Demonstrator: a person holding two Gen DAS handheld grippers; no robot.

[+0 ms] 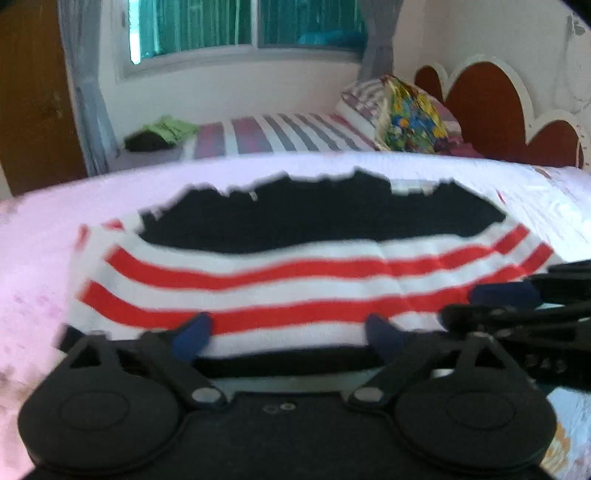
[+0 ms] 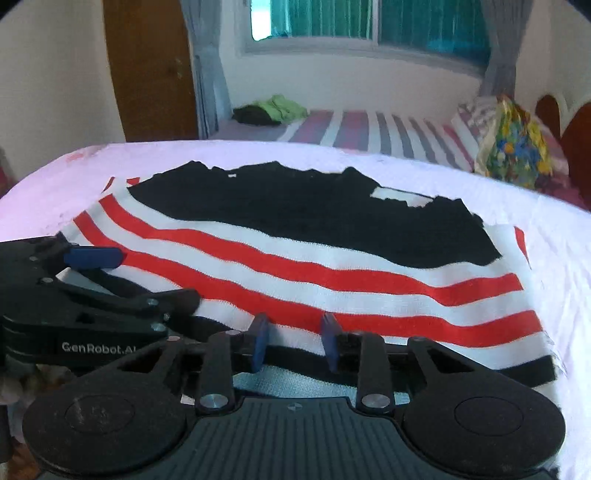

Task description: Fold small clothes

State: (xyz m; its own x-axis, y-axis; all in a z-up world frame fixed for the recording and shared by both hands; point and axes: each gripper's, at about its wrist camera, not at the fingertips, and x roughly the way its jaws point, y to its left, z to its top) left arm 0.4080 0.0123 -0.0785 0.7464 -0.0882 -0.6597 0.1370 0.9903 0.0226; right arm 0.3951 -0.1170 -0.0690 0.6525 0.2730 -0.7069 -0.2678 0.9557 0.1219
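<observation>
- A bedroom: a wooden door (image 2: 151, 66) at the far left, grey curtains around a green-tinted window (image 2: 373, 18), and a bed behind with a striped sheet (image 2: 369, 131). A small heap of green and dark clothes (image 2: 271, 110) lies at its left end, a bright patterned pillow (image 2: 513, 146) at its right.
- In front, a nearer surface under a pale pink cover (image 2: 369, 155) serves as the work surface.
- On it lies the garment (image 2: 303, 266), spread across the middle: red and white stripes on the near part, black cloth over the far part, and a dark band along the near edge. It lies fairly flat, with a stripe corner poking out at the far left.
- The left gripper (image 1: 288, 334) sits at the garment's near-left edge, its blue pads spread wide over the lowest stripes. I see no cloth pinched between them.
- The right gripper (image 2: 295, 341) sits further right along the same near edge, just beside the left one. Its pads (image 2: 260, 341) are parted only a little, straddling the hem, and nothing looks gripped between them.
- To my eye the black layer over the stripes may be a first fold already laid, though I cannot be sure. The piece is still wide, so I would judge more folding remains before it is a small neat bundle.
</observation>
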